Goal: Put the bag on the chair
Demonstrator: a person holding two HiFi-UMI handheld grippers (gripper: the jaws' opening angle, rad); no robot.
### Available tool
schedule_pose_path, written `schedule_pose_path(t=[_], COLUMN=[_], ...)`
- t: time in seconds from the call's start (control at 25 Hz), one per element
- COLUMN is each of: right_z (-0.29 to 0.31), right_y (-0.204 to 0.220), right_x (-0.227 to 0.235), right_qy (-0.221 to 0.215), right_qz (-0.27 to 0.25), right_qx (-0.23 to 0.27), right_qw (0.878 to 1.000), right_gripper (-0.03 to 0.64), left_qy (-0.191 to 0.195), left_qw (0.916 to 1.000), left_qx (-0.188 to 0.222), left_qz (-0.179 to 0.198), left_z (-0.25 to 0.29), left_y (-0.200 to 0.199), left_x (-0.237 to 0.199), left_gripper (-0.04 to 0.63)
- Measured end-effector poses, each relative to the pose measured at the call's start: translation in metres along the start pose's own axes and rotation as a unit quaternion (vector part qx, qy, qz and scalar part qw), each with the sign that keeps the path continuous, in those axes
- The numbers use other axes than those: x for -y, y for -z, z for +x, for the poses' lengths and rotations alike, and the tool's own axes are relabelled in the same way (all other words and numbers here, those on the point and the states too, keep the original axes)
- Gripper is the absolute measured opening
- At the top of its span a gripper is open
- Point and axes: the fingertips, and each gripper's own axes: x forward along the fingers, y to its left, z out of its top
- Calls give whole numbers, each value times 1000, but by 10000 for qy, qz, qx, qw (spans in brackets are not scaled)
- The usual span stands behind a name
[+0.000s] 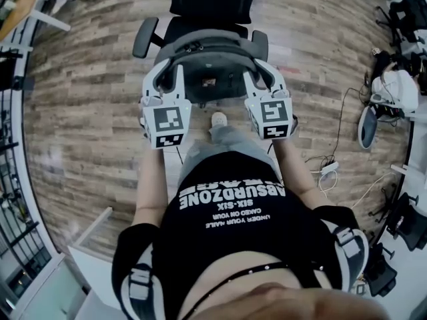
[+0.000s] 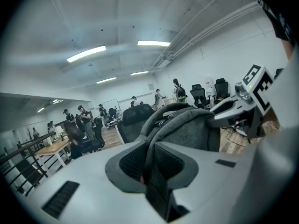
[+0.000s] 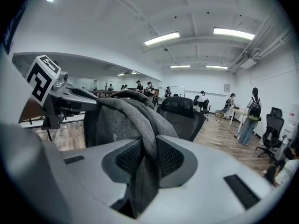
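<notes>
The grey backpack (image 1: 210,52) hangs between my two grippers, above the seat of the black office chair (image 1: 215,2). My left gripper (image 1: 165,69) is shut on a grey strap at the bag's left side, and my right gripper (image 1: 262,71) is shut on a strap at its right side. In the left gripper view the pads (image 2: 133,162) pinch the strap (image 2: 150,157), with the bag (image 2: 187,129) and the chair (image 2: 135,120) beyond. The right gripper view shows the same grip on the strap (image 3: 148,153), the bag (image 3: 117,120) ahead and the chair (image 3: 182,113) behind it.
The floor is wood planks. Cables and a power strip (image 1: 328,169) lie to the right, near bags and gear (image 1: 393,89). A white desk corner (image 1: 87,272) is at lower left. Several people (image 2: 86,125) and other chairs (image 3: 273,134) stand further off in the room.
</notes>
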Motion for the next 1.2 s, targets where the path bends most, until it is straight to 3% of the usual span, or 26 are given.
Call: schedule_pose_path(t=[0.52, 1.2], right_z=[30, 94], right_y=[-2, -11], right_x=[28, 54], right_qy=[-256, 38], right_qz=[-24, 197], right_qx=[15, -220], right_qw=[9997, 9996], right_gripper=[92, 94], left_qy=[-327, 157], left_qw=[9992, 9994], left_qx=[-174, -308], left_qz=[-142, -26], left_z=[36, 110], left_y=[-3, -6], left_x=[-1, -31], left_gripper=[69, 69])
